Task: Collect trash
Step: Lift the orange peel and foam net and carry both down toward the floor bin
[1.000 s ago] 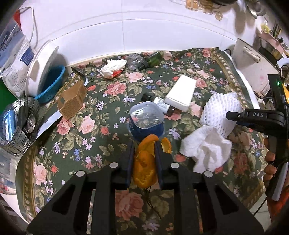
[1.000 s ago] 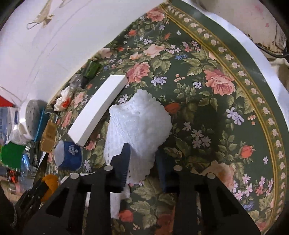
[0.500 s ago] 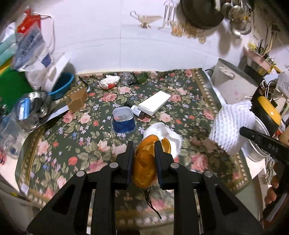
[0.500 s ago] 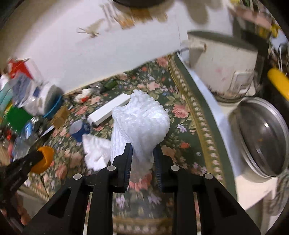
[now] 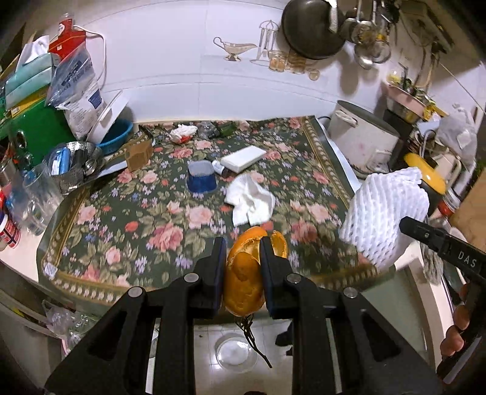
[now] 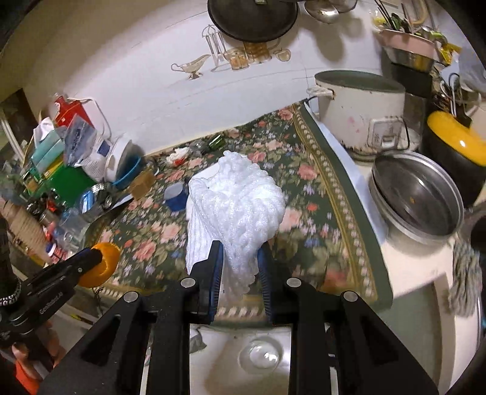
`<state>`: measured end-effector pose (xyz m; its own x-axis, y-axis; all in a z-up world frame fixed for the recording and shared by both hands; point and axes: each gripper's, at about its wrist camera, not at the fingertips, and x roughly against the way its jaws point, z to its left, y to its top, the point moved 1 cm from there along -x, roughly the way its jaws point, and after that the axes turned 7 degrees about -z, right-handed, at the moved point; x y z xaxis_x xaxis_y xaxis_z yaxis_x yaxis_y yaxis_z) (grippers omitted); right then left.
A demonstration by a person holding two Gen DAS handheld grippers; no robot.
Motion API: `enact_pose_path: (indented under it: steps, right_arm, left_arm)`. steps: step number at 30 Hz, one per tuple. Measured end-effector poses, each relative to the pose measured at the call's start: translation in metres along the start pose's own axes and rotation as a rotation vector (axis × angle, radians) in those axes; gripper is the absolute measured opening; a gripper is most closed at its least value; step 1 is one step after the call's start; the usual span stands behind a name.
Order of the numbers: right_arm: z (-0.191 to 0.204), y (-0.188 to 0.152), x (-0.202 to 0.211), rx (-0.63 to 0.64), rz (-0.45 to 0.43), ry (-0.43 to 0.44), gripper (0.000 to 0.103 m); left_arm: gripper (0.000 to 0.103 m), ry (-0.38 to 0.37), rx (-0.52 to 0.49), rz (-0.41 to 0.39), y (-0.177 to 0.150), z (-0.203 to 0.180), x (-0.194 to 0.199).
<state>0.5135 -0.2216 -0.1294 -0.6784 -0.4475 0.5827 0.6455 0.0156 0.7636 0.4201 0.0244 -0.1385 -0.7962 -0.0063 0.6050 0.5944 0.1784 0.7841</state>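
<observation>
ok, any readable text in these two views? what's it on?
"DAS": on the right tool's black arm, seen in the left wrist view.
Light lettering on the left tool's arm in the right wrist view: too blurred to read.
Print on the blue and white bag: too small to read.
Red and white jar label: unreadable.

Ahead, floral tablecloth (image 5: 145, 218). Far left: steel colander (image 5: 71, 168), blue bowl (image 5: 117, 139), green box (image 5: 36, 133). Far right: white rice cooker (image 5: 363, 141), steel pot (image 6: 416, 194). High on wall beyond: dark pan (image 5: 313, 29). Below: tiled floor (image 5: 209, 343).
</observation>
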Motion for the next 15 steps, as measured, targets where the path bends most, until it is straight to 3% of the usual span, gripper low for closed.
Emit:
enact_pose_path:
  steps: [7, 15]
  right_arm:
    - [0.029, -0.065, 0.024, -0.026, 0.023, -0.062, 0.021]
    - [0.056, -0.146, 0.033, -0.069, 0.117, -0.097, 0.021]
  left_arm:
    - [0.021, -0.051, -0.034, 0.054, -0.054, 0.015, 0.028]
    - [0.021, -0.087, -0.092, 0.173, -0.133, 0.031, 0.046]
